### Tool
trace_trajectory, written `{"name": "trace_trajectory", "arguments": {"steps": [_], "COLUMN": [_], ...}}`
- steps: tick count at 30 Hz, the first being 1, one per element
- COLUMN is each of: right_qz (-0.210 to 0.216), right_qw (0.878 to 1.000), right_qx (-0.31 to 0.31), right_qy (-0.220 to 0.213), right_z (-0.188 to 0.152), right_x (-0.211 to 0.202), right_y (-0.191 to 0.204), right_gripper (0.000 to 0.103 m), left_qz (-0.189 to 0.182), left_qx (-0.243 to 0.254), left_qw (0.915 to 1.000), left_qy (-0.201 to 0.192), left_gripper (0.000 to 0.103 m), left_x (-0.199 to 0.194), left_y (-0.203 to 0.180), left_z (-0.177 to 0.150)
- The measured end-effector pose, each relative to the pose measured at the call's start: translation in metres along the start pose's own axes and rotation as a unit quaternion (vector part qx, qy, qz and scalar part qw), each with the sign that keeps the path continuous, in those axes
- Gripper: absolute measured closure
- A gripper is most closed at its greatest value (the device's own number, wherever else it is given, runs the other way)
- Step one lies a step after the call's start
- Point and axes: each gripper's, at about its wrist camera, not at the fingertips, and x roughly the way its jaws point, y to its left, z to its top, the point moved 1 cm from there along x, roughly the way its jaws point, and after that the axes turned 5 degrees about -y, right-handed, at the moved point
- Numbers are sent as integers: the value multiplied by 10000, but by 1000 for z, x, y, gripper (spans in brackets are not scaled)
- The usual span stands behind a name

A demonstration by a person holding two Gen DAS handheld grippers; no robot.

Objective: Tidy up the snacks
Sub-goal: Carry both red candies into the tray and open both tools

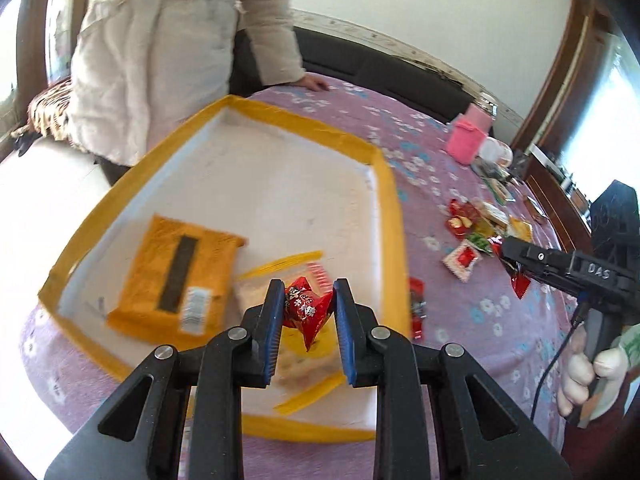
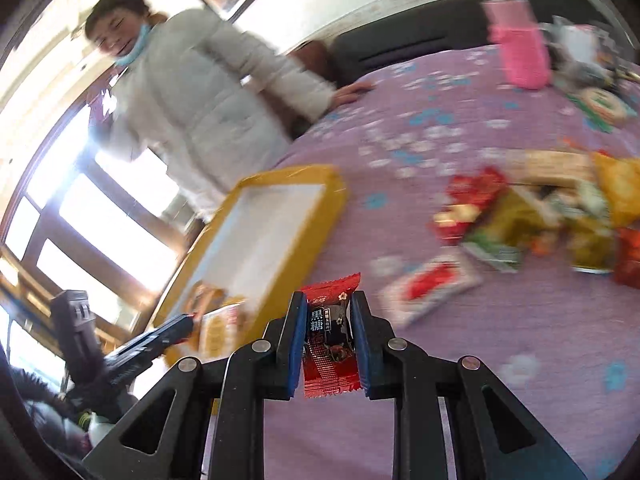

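Both hands are loaded. We read the left gripper (image 1: pixel 306 304) as clamped on a crumpled red candy (image 1: pixel 307 308), held above the near end of the yellow-rimmed tray (image 1: pixel 390 200). An orange packet (image 1: pixel 176 276) and a pale packet (image 1: pixel 296 356) already lie in the tray. The right gripper (image 2: pixel 327 340) is pinched on a red-and-black candy (image 2: pixel 329 340), over the purple tablecloth (image 2: pixel 520 320) just beside the tray's right edge. The loose snack pile (image 2: pixel 540 220) sits farther right.

Step in hand, as we judge it: carrying to the tray. Next the left candy should be let go over bare tray floor, and the right brought across the rim before it is released.

A bystander's hand (image 1: pixel 316 82) rests on the far table edge.
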Motion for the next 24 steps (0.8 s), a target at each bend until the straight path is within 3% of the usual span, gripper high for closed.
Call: {"name": "trace_trajectory", "arguments": {"steps": [7, 16, 18, 20, 24], "right_qz": [190, -82, -121, -36, -386], "right_qw": [9974, 9915, 9925, 9950, 9961], "right_qx": [-521, -992, -981, -841, -754], "right_qy": [454, 836, 718, 542, 263], "right_z": [-4, -6, -4, 2, 8], "right_x": [57, 127, 125, 112, 81], "right_y": [72, 107, 106, 102, 81], "right_gripper": [81, 76, 75, 63, 52], "left_qz": [56, 127, 57, 54, -17], "left_qx": [-133, -590, -745, -807, -989], "left_qw": [9998, 9981, 9971, 9966, 9947], "left_qy": [-119, -141, -130, -166, -268], "left_gripper": [81, 77, 68, 58, 56], "left_x": [-2, -1, -4, -7, -14], "left_y": [25, 53, 60, 64, 67], "left_z": [0, 2, 2, 2, 1]}}
